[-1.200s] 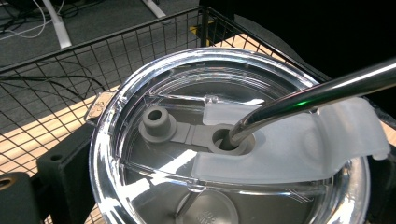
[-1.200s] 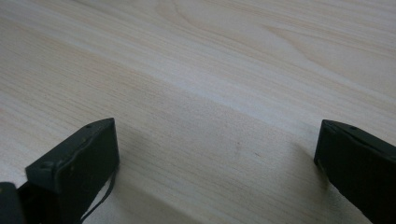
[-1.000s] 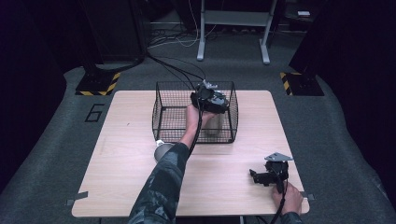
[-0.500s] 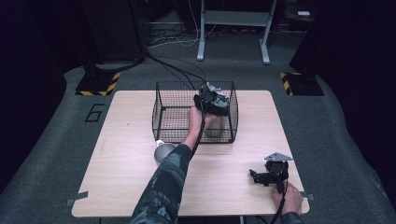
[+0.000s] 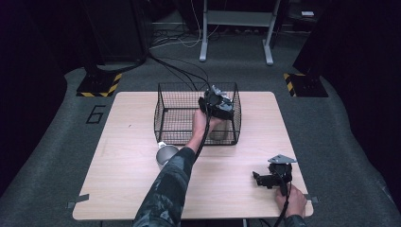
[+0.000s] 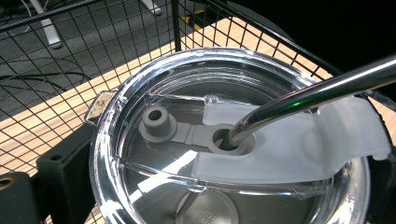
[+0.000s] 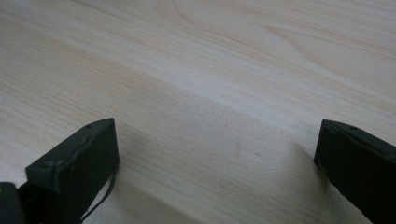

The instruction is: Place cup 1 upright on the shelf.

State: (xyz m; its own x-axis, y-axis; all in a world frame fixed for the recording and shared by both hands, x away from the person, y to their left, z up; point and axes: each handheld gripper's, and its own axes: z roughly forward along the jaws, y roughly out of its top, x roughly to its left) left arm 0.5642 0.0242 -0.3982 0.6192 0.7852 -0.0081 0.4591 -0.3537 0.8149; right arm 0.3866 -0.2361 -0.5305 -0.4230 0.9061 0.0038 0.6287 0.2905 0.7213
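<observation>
**Tumbler going into wire basket**

Left claw (image 5: 215,105) was inside the wire basket (image 5: 170,116), at its right end, w/ a clear-lidded tumbler (image 6: 233,140) held btwn its jaws: closed on the cup body, lid rim right at the camera. A metal straw (image 6: 308,93) stuck out thru the lid hole; the cup looked empty. Step in hand, as I judge: setting the tumbler down in the basket. Next calls for lowering till it stands, then opening w/o tipping it.

Nearer the person than that claw, outside the basket, a steel cup (image 5: 165,155) sat on the surface (image 5: 123,142).

Right claw (image 5: 270,178) rested well apart, jaws wide, holding nothing.
</observation>
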